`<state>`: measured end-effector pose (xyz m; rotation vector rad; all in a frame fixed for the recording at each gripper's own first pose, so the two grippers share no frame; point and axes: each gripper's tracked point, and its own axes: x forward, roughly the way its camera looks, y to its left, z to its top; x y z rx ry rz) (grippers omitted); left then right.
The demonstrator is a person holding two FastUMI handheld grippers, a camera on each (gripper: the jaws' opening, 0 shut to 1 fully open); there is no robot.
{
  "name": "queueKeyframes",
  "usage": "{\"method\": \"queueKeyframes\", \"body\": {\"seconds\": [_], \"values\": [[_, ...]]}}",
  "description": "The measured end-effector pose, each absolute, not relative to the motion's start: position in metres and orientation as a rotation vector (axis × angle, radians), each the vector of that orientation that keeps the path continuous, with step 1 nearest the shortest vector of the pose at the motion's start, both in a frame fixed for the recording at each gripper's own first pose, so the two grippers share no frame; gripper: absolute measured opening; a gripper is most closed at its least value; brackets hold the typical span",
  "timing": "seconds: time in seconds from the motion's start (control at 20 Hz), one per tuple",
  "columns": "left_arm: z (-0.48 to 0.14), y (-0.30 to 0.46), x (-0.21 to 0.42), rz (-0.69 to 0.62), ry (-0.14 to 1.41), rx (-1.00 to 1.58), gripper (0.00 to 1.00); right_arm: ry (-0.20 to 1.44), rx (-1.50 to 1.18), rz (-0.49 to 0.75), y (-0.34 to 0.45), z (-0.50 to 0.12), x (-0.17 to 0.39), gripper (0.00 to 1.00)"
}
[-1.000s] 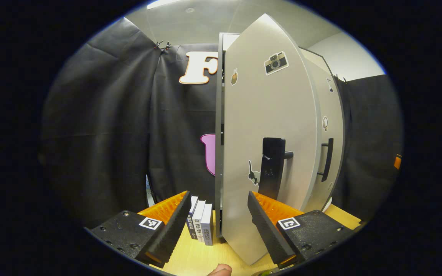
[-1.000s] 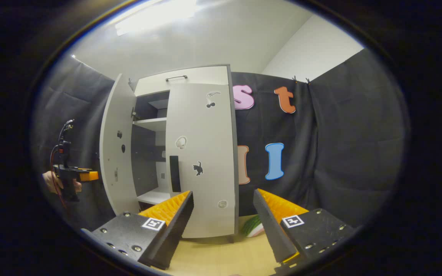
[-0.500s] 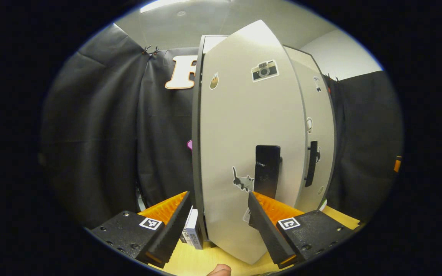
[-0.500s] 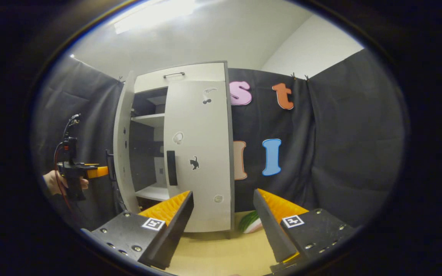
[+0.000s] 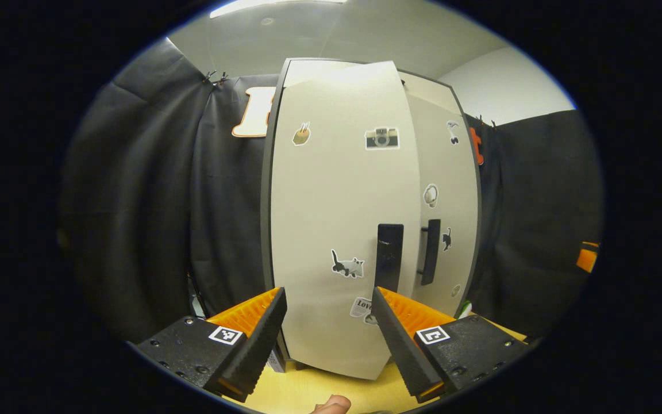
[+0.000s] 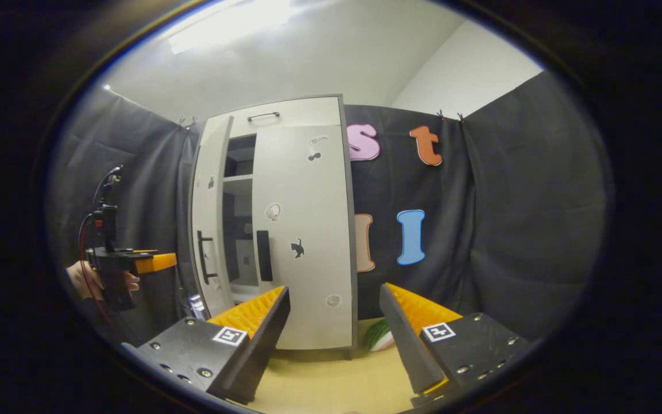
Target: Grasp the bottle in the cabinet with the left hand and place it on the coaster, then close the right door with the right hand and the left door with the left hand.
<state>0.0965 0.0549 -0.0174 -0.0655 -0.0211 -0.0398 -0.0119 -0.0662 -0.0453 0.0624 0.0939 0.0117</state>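
The white cabinet (image 5: 337, 86) stands straight ahead in the left gripper view. Its left door (image 5: 331, 201), with stickers and a black handle (image 5: 389, 257), is almost closed. The right door (image 5: 446, 172) is closed, its black handle (image 5: 431, 251) beside the other. My left gripper (image 5: 328, 328) is open just in front of the left door and holds nothing. In the right gripper view the left door (image 6: 210, 218) stands slightly ajar beside the closed right door (image 6: 305, 230). A hand holds the left gripper (image 6: 158, 263) left of the cabinet. My right gripper (image 6: 334, 328) is open and empty, back from the cabinet.
The cabinet stands on a light wooden table (image 6: 319, 379). A green and white object (image 6: 380, 339) lies at the cabinet's right foot. Small books (image 5: 276, 359) stand by its left side. Black cloth walls surround the booth. A fingertip (image 5: 331, 405) shows at the bottom edge.
The left door has swung from wide open to nearly closed. My left gripper has followed it round toward the cabinet front. The right gripper has barely moved.
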Motion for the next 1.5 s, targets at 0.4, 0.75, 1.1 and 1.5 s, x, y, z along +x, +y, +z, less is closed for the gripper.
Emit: {"method": "queueKeyframes", "body": {"seconds": [0.4,0.75,1.1,1.5], "values": [[-0.021,0.056,0.061,-0.015,-0.017,-0.086,0.94,0.084,0.078,0.043,-0.050,-0.043,-0.007,0.95],[-0.029,0.068,0.037,0.017,-0.008,-0.071,0.94,0.053,0.072,0.076,-0.025,-0.033,0.006,0.95],[-0.032,0.072,0.033,0.025,-0.015,-0.054,0.94,0.025,0.048,0.073,-0.019,-0.034,0.020,0.95],[-0.026,0.071,0.039,0.020,-0.027,-0.081,0.94,0.002,0.046,0.055,-0.026,-0.025,0.024,0.95]]}}
